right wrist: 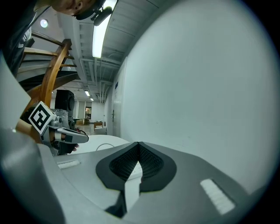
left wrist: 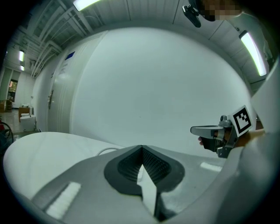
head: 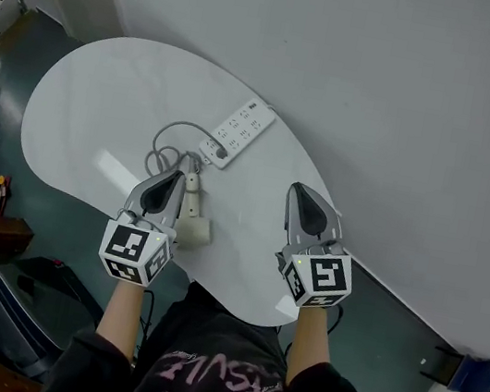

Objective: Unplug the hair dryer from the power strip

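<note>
Both tongs hovering, approach step just beginning.
On the table (head: 82, 105) the power strip (head: 238, 131) is lying ahead, the hair dryer (head: 191, 216) just beside the left gripper (head: 177, 176); it and the right gripper (head: 296, 189) are closed, empty. Next: opening onto the plug (head: 221, 151).

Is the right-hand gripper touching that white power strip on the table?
Apart. The head view shows a stretch of table between the right gripper and the power strip.

I count one worktop (head: 82, 105), one power strip (head: 237, 133), one hair dryer (head: 192, 228), one cord (head: 182, 124) and two tools, my left tool (head: 174, 176) and right tool (head: 299, 192).
</note>
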Action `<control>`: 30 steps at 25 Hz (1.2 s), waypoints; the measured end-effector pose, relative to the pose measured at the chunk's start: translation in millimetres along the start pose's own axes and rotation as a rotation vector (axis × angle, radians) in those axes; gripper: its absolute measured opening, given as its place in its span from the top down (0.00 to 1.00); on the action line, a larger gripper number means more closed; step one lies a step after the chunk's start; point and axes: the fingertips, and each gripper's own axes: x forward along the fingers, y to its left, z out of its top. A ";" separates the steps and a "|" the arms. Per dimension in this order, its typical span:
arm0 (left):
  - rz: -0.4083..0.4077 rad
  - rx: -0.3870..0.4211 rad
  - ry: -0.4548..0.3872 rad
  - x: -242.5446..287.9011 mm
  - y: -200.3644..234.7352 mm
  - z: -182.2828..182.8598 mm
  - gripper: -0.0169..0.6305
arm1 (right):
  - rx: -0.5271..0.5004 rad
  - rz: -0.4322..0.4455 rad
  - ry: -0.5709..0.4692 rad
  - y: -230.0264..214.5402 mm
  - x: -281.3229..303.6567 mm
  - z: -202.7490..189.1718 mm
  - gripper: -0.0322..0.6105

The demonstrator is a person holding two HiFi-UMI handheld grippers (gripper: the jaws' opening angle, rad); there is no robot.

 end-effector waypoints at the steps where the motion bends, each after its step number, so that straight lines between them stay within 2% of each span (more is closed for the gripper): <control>1: -0.007 -0.001 0.005 2.2 0.9 -1.6 0.97 | 0.000 -0.007 0.004 -0.8 1.1 -1.5 0.93; 10: -0.028 0.013 0.018 9.8 -2.8 0.4 0.97 | 0.015 -0.032 0.014 -7.4 5.4 -2.7 0.93; 30: 0.038 0.067 0.035 33.3 -34.9 10.1 0.97 | 0.015 0.093 -0.010 -36.7 12.8 -4.2 0.93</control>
